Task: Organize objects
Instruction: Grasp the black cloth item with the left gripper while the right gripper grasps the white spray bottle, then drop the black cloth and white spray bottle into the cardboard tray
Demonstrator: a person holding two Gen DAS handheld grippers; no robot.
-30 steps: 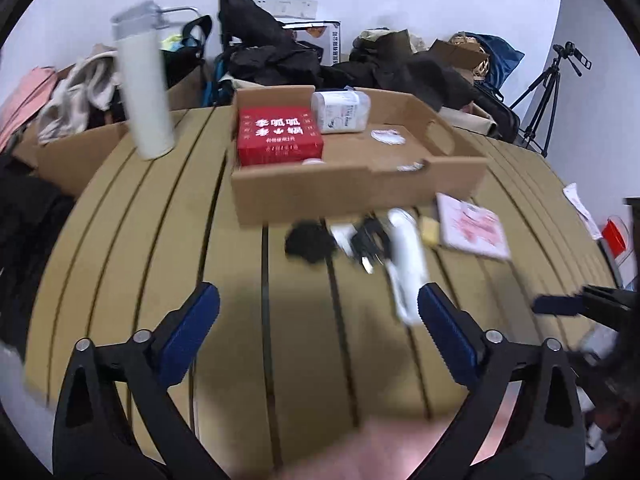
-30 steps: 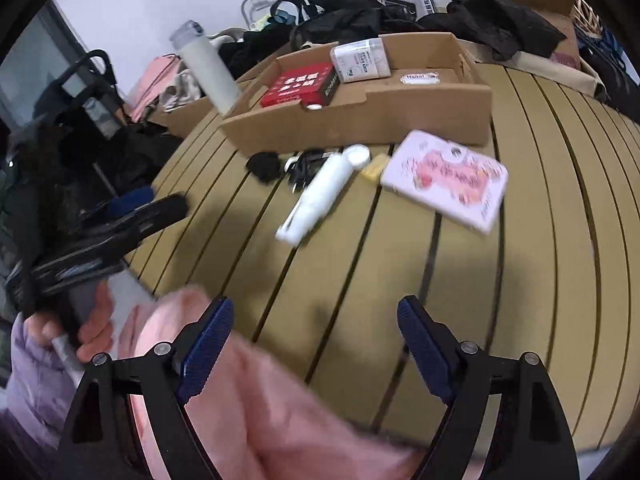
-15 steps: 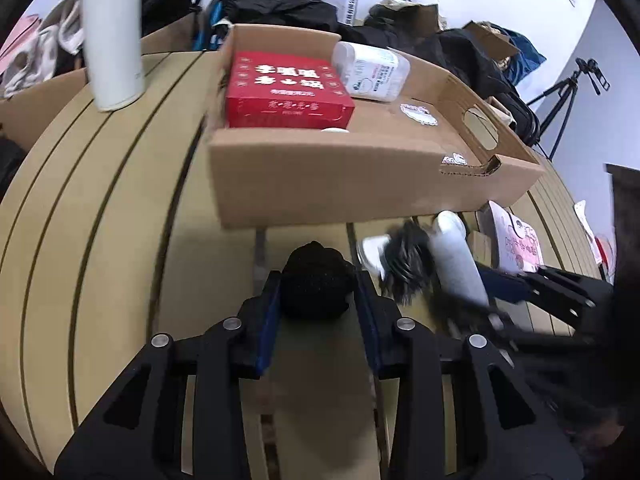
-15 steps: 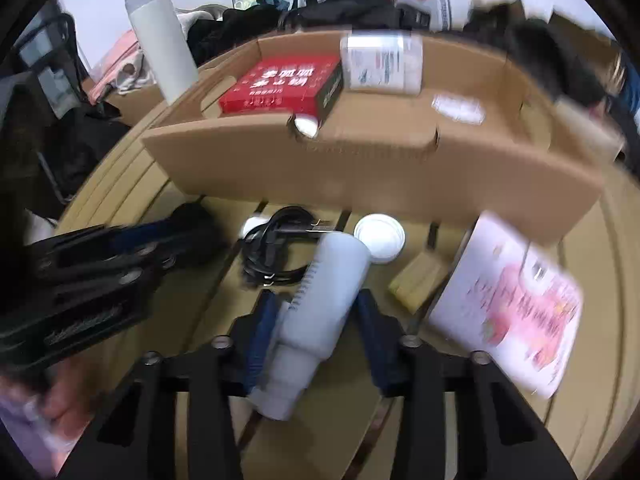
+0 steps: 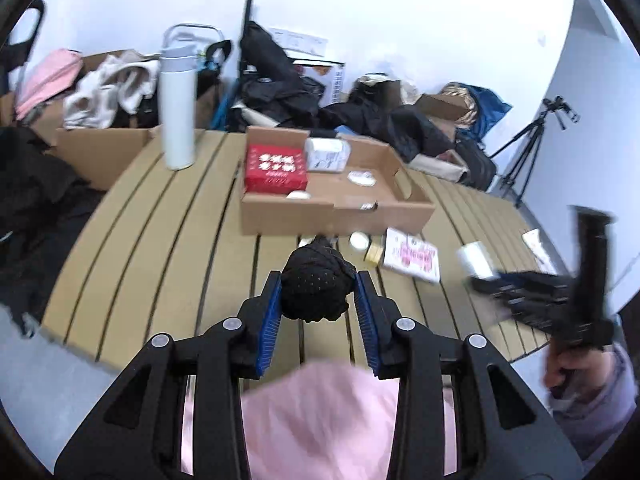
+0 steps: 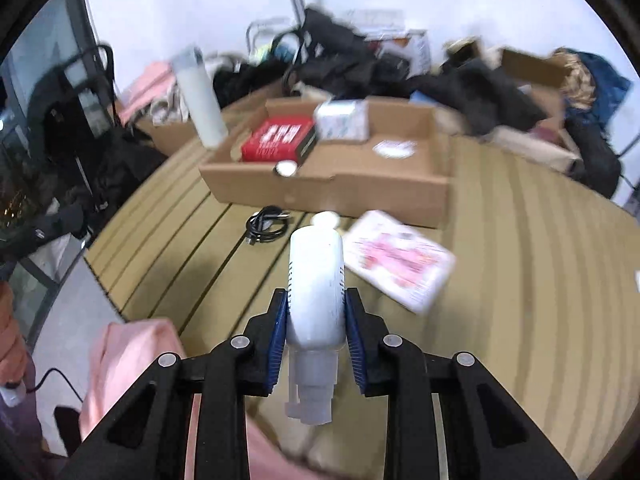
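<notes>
My left gripper [image 5: 318,294] is shut on a black mesh ball [image 5: 316,288] and holds it above the slatted wooden table [image 5: 160,216]. My right gripper [image 6: 316,304] is shut on a white pump bottle [image 6: 316,284], lifted off the table, pump end toward the camera. Ahead stands an open cardboard box [image 5: 340,216], also in the right wrist view [image 6: 340,188], holding a red box [image 5: 275,168], a white container [image 5: 326,154] and small white items. A black cable [image 6: 266,226], a pink-patterned white packet [image 6: 396,262], a small round white lid [image 5: 359,240] and a yellow block [image 5: 373,254] lie before the box.
A tall white flask [image 5: 177,108] stands at the table's far left. Bags, clothes and cardboard boxes [image 5: 100,148] crowd behind the table. A tripod [image 5: 532,148] stands at right. Pink cloth [image 5: 320,420] lies near the camera. The right hand's tool [image 5: 560,292] shows at right.
Both grippers have risen and pulled back from the table, the left carrying the black ball and the right carrying the white bottle.
</notes>
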